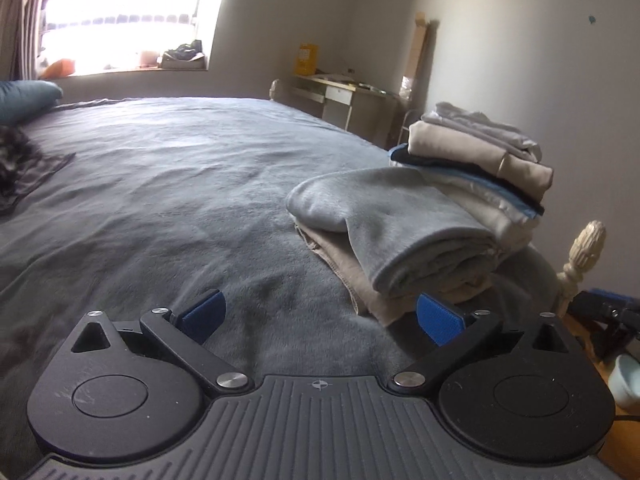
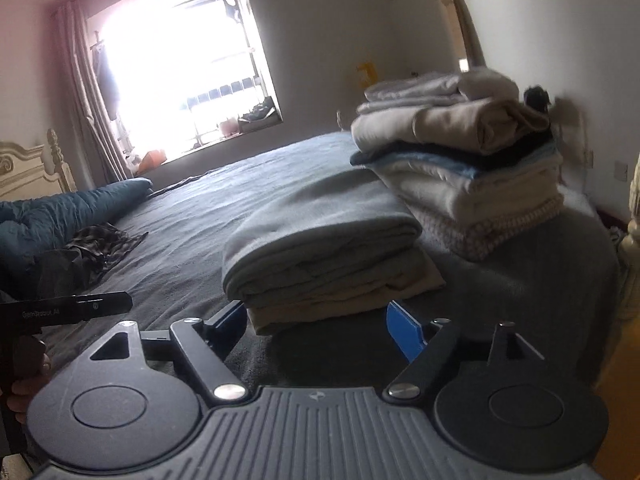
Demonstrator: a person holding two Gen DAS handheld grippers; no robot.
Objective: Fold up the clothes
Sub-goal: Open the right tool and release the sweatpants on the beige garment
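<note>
Both claws, left claw [image 1: 318,318] and right claw [image 2: 324,328], gape empty. Folded grey garment [image 2: 320,240] on the bed [image 1: 180,184] looks soft, light, floppy; best gripped under its thick folded edge.

Faint, partly legible white lettering on the left gripper [image 2: 66,312].
</note>
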